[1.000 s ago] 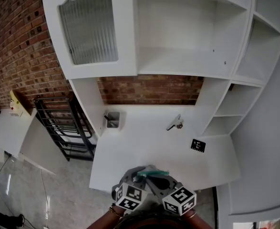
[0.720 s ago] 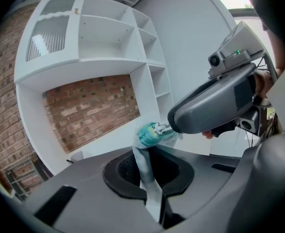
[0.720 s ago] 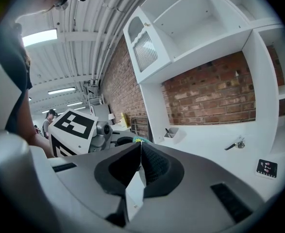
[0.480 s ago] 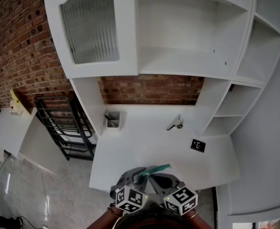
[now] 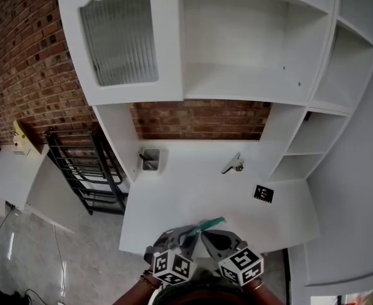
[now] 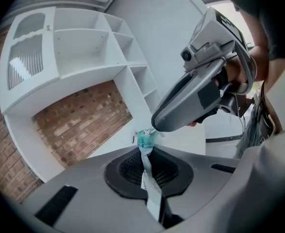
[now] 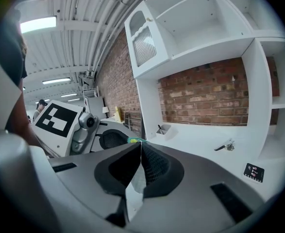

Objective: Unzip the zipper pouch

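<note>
The white shelf unit (image 5: 256, 37) stands against a brick wall (image 5: 202, 119) and carries the desk (image 5: 192, 196). Both grippers sit over the desk's near edge with their tips meeting. The left gripper (image 6: 146, 154) has its fingers clamped on a pale strip of the teal pouch (image 6: 144, 141), probably to anchor it. The right gripper (image 7: 138, 145) has its fingers pressed together on a teal sliver (apparently the pull end), so opposing pulls could run the zipper. The pouch is held between the two tips. Well apart on the desk lie a cup (image 5: 150, 159), a marker tag (image 5: 264, 194) and a metal fitting (image 5: 233, 164).
</note>
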The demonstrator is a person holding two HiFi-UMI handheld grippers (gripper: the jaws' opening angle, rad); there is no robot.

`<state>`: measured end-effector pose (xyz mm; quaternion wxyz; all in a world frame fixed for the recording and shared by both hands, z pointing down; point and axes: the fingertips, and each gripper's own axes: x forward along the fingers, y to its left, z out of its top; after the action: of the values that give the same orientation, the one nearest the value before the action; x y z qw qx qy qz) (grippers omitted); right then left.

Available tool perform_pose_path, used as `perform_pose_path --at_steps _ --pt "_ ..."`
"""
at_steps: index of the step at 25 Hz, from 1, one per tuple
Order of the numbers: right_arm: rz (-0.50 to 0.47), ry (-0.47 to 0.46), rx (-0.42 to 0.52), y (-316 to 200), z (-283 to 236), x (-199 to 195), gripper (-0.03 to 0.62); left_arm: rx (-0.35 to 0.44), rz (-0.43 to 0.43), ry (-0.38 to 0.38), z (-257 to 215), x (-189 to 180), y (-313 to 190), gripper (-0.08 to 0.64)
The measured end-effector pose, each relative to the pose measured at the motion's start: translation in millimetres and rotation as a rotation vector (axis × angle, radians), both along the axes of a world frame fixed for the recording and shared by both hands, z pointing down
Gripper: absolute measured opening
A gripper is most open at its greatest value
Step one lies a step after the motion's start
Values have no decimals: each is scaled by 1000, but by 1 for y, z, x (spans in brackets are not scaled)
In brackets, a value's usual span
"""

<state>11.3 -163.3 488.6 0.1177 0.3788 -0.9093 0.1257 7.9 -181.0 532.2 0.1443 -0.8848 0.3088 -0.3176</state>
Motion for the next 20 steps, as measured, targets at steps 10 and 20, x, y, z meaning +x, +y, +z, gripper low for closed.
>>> perform_pose_path --at_steps 10,20 --pt "40 30 -13 -7 6 8 5 -8 6 9 -1 -8 -1 3" --pt "70 13 -18 -16 10 11 5 -51 -14 71 -2 -10 -2 2"
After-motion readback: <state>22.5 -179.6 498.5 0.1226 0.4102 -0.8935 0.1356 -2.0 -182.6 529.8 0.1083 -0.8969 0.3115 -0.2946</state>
